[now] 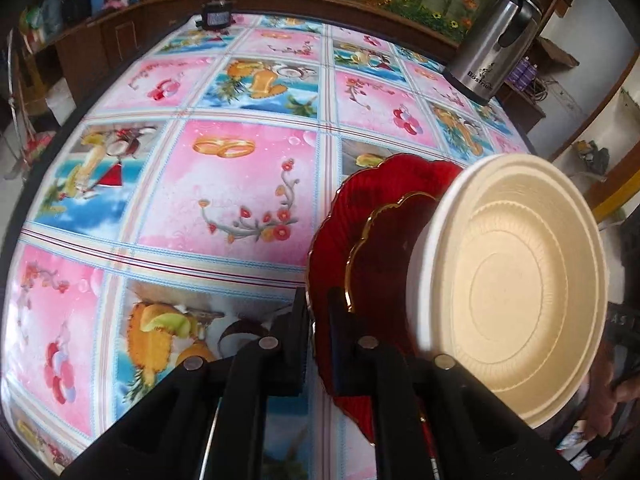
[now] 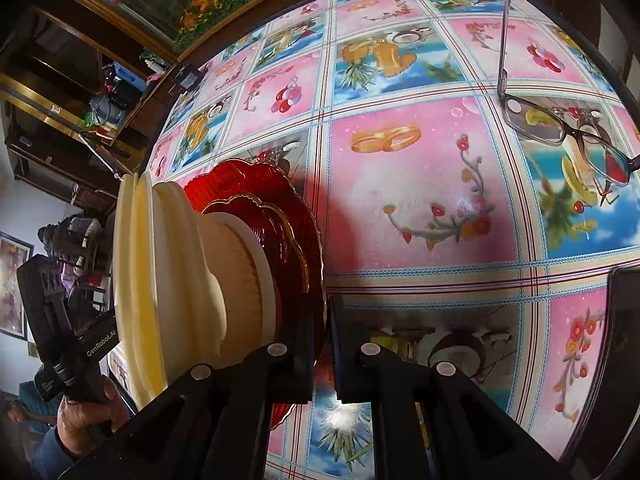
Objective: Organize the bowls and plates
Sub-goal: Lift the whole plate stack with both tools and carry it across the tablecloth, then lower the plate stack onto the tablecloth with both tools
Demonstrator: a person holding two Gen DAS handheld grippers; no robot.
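A stack of dishes is held between both grippers above the table. At the bottom is a large red scalloped plate with a gold rim, then a smaller red plate, then cream bowls. My left gripper is shut on the large red plate's rim. My right gripper is shut on the same plate's rim from the opposite side; the cream bowls and smaller red plate show edge-on to its left. The left gripper's body shows in the right wrist view.
The table has a pink and blue patterned cloth. A steel thermos jug stands at the far edge. Eyeglasses lie on the cloth to the right. A small dark device sits at the far edge. Wooden shelves stand behind.
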